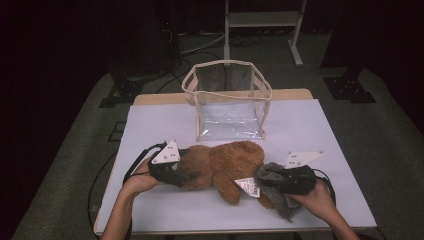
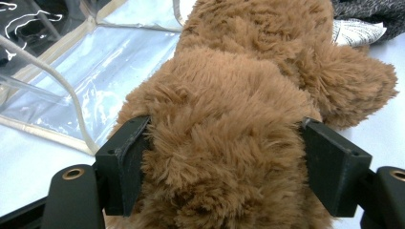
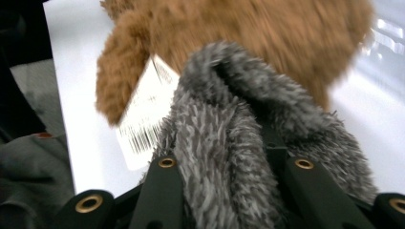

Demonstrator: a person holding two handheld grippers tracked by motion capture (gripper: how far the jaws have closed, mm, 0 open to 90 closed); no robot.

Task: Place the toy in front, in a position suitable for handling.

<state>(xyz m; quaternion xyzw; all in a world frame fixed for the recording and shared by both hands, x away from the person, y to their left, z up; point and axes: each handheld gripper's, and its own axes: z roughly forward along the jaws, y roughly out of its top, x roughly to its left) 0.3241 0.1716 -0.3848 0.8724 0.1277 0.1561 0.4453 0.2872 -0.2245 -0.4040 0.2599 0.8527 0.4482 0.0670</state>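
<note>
A brown plush bear lies on its side at the middle of the white table. My left gripper comes in from the left and is shut on the bear's furry body, one jaw pressing in at each flank. Grey fuzzy fabric with a white barcode tag hangs at the bear's right end. My right gripper is shut on that grey fabric, which bulges up between its jaws. The tag shows beside it, with the bear behind.
A clear plastic bag with beige trim and handles stands open-topped just behind the bear; its wall lies to the left in the left gripper view. Stand legs and cables sit on the floor beyond the table.
</note>
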